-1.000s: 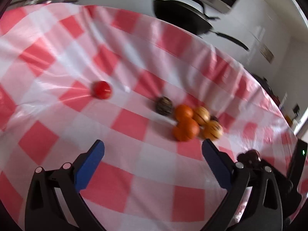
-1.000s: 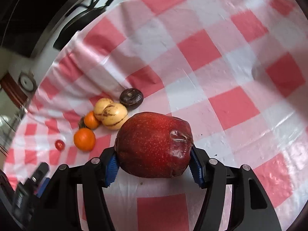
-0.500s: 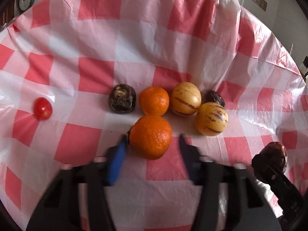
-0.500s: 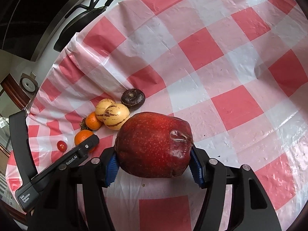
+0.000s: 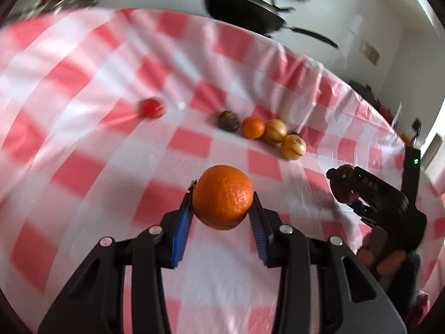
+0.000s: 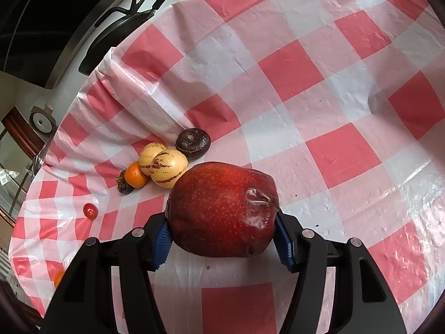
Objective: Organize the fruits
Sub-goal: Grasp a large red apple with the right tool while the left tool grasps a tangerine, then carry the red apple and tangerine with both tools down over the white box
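Only the left wrist view shows both tools at once: the left claw (image 5: 222, 206) has just been closing, and its 2 blue pads now press on the sides of a large orange (image 5: 223, 197), which sits between the fingertips with the checked tablecloth (image 5: 83, 139) blurred beneath it. At the right edge of that view the right claw (image 5: 350, 192) appears from the side, dark and partly blurred, with a dark red fruit at its tip. The right wrist view gives what the other cannot: the right claw (image 6: 222, 236) is clamped on a big red apple (image 6: 222, 208), its skin wrinkled near the upper right, the pads touching both flanks. Beyond the apple lies a tight cluster on the worktop: 2 yellow striped melons (image 6: 164, 164) touching each other, a small orange (image 6: 135, 175) just beside them, a dark round fruit (image 6: 193, 142) behind them to the right, and another dark fruit (image 6: 123, 185) tucked at the small orange's left. A cherry tomato (image 6: 90, 210) sits well apart, lower left. In the left view the same row runs beyond the held orange, with the tomato (image 5: 151, 107) off to the left. A black pan (image 5: 244, 14) stands on the white surface past the cloth's far edge. An orange speck at the right view's lower left edge is too small to tell.
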### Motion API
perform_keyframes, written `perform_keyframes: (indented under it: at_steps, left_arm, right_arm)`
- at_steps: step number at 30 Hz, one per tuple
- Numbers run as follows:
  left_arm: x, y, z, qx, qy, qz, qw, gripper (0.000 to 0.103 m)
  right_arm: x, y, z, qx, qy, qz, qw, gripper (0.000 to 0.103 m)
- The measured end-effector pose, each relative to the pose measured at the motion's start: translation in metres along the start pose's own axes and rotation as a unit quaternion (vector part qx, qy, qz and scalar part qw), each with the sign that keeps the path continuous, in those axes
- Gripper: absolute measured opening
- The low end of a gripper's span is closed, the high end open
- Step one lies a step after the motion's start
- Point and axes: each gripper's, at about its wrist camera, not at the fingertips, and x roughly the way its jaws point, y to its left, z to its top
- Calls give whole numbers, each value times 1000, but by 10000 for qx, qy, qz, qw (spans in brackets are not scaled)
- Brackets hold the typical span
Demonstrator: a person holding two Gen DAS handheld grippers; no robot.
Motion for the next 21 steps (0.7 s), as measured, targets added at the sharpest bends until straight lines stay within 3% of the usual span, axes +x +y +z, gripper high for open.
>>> perform_keyframes:
  at_steps: [14,21]
  left_arm:
    - [-8,-2,3,281,-265,-29,9993,41]
    - [-30,15,-10,-151,-286,-41,9995,41]
  right_arm:
    - [-4,1,-2,-26,-53,142,9999,60]
    - [-27,17,-35,-222,254,415,9986,60]
